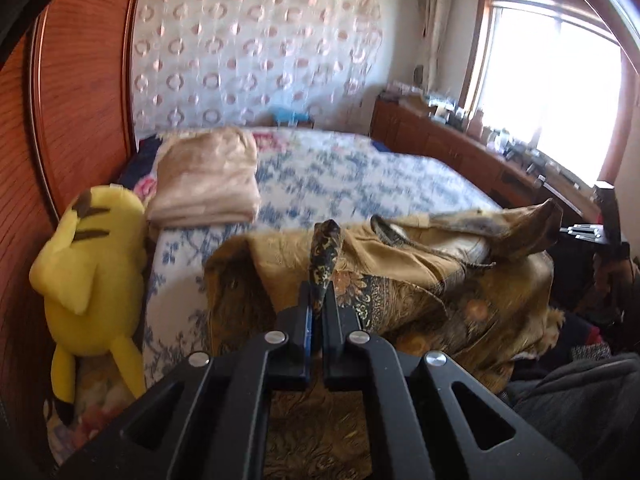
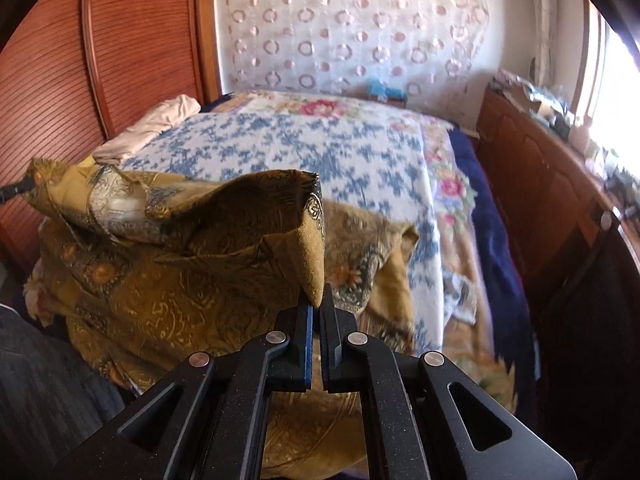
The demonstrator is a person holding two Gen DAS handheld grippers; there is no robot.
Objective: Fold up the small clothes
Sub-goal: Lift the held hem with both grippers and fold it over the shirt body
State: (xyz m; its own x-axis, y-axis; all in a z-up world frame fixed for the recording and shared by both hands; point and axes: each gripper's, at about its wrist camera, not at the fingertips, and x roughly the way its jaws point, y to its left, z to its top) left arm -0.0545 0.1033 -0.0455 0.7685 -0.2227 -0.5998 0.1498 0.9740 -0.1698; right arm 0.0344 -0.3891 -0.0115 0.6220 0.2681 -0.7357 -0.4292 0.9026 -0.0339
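A mustard-gold patterned garment (image 1: 420,280) lies spread over the near end of the bed, its upper edge lifted between both grippers. My left gripper (image 1: 319,300) is shut on a dark patterned corner of that cloth. In the right wrist view the same garment (image 2: 160,288) hangs from my right gripper (image 2: 318,304), which is shut on a pointed mustard corner. The other gripper shows at the far right of the left wrist view (image 1: 576,232) and at the far left of the right wrist view (image 2: 16,190), each pinching its end of the stretched edge.
The bed carries a blue-and-white floral cover (image 1: 352,176). A folded beige blanket (image 1: 208,176) and a yellow plush toy (image 1: 92,264) sit by the wooden headboard (image 1: 80,100). A wooden dresser (image 2: 540,184) with clutter runs under the window. Dark clothing (image 1: 580,392) lies near me.
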